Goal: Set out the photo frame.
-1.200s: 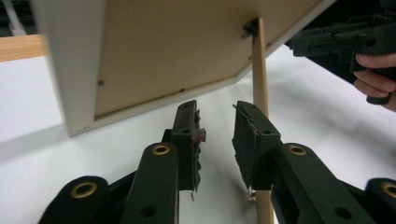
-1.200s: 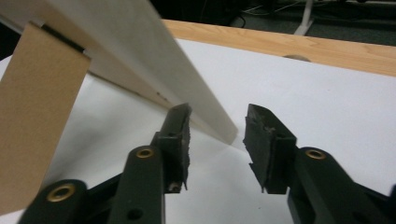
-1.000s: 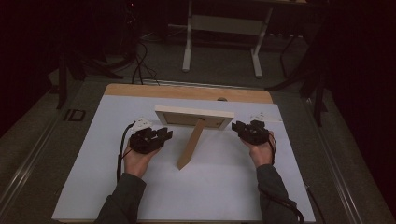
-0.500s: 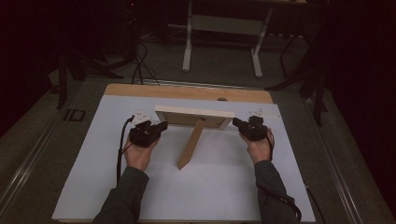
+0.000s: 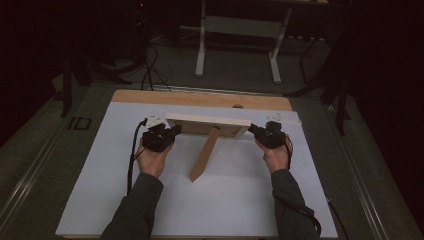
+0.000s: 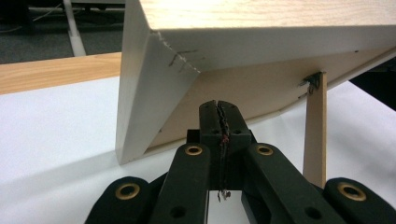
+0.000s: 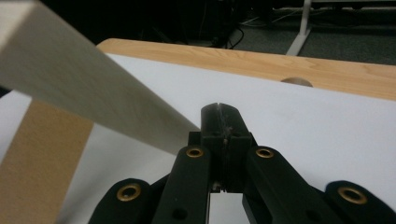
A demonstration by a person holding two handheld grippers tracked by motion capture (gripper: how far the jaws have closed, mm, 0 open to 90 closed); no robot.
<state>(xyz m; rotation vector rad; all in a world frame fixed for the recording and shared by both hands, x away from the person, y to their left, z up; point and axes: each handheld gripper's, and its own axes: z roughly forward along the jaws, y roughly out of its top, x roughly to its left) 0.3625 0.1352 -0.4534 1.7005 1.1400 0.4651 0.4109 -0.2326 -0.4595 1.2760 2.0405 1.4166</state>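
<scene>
Picture frame (image 5: 207,124) stands face-away near the far-middle of the bench (image 5: 100,165), leaning back on its wooden prop leg (image 5: 204,156), which runs toward you. Your left claw (image 5: 174,133) is at the frame's left end, your right claw (image 5: 251,129) at its right end.

Left gripper view: jaws pressed together, nothing between them, tip low behind the frame's left corner (image 6: 140,93), just short of the backing or touching it; can't tell which. Right gripper view: jaws also closed and empty, tip right beside the frame's right edge (image 7: 93,93).

Looks like you're about to take the frame by both ends, so:
- Open both claws before going in; shut jaws will only shove the frame.
- Bite the side rails, not the backing board.
- Keep both sides level and move together, else the frame twists on the leg.
- Watch the leg hinge (image 6: 314,80): it looks flimsy, so don't drag the foot across the white sheet.
- Push gently; the frame could tip forward toward the far edge.
</scene>
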